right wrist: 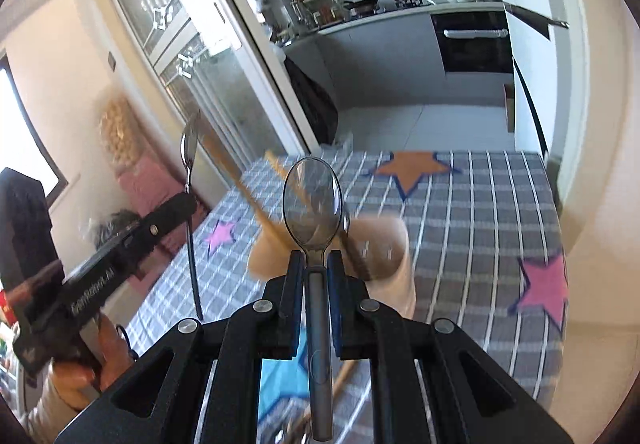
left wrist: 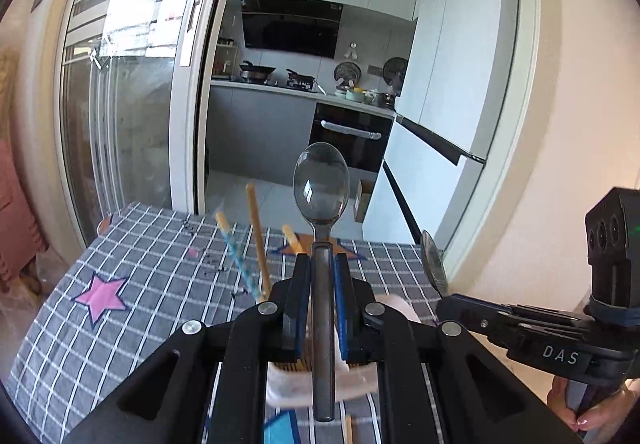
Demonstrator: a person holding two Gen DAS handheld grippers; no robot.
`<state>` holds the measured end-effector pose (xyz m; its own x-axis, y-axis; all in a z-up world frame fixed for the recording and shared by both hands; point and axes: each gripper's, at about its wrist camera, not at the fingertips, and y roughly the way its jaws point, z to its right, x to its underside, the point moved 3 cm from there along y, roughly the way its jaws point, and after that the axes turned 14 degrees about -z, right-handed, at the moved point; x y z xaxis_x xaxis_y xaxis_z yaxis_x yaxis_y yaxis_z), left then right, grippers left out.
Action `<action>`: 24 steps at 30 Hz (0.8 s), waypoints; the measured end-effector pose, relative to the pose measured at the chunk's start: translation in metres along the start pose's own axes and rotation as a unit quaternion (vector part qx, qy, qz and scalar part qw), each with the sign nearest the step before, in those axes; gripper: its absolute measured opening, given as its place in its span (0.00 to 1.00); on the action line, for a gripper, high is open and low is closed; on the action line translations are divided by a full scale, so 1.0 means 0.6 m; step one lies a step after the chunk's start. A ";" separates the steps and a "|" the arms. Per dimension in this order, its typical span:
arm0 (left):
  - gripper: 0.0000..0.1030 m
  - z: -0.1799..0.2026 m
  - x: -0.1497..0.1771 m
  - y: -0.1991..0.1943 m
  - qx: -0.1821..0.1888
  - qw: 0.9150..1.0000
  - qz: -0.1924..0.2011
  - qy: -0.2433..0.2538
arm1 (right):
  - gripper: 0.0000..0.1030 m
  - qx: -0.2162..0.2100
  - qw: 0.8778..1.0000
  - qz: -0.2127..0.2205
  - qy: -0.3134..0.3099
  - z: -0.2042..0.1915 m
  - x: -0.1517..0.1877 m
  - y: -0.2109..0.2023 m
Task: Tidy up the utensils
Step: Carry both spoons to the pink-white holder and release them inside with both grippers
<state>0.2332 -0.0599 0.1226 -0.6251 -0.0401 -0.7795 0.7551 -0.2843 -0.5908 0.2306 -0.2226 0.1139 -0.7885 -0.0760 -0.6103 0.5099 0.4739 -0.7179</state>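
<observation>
My left gripper (left wrist: 322, 258) is shut on a metal spoon (left wrist: 321, 179), bowl pointing up and forward above the table. My right gripper (right wrist: 313, 256) is shut on a second metal spoon (right wrist: 312, 199), also held upright. Each gripper shows in the other's view: the right one (left wrist: 442, 298) at the right with its spoon (left wrist: 434, 264), the left one (right wrist: 192, 199) at the left with its spoon (right wrist: 189, 151). A pale cup (right wrist: 394, 264) holding chopsticks (right wrist: 236, 179) stands on the table just below both grippers. The chopsticks (left wrist: 256, 228) also rise left of my left gripper.
The table has a grey checked cloth (left wrist: 140, 264) with pink (left wrist: 100, 294) and orange stars (right wrist: 412, 165). More utensils lie blurred at the near edge under my right gripper. Beyond the far table edge are a sliding glass door (left wrist: 132, 103) and the kitchen.
</observation>
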 end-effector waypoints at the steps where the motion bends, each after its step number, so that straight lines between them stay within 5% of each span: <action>1: 0.41 0.002 -0.007 0.008 0.000 1.000 0.004 -0.001 | 0.13 0.000 1.000 0.004 0.001 0.003 -0.011 0.004; 11: 0.41 -0.006 -0.020 0.075 -0.026 0.999 0.043 -0.016 | 0.12 0.022 0.997 0.073 -0.030 0.010 -0.093 0.068; 24: 0.41 0.015 0.039 0.099 -0.072 0.994 0.084 0.015 | 0.12 0.068 0.985 0.125 -0.094 0.007 -0.053 0.122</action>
<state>0.2617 -0.0867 0.0710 -0.4840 -0.0458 -0.8739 0.8697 -0.1355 -0.4746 0.2945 -0.1891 0.0791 -0.5610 -0.1384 -0.8161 0.7323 0.3768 -0.5673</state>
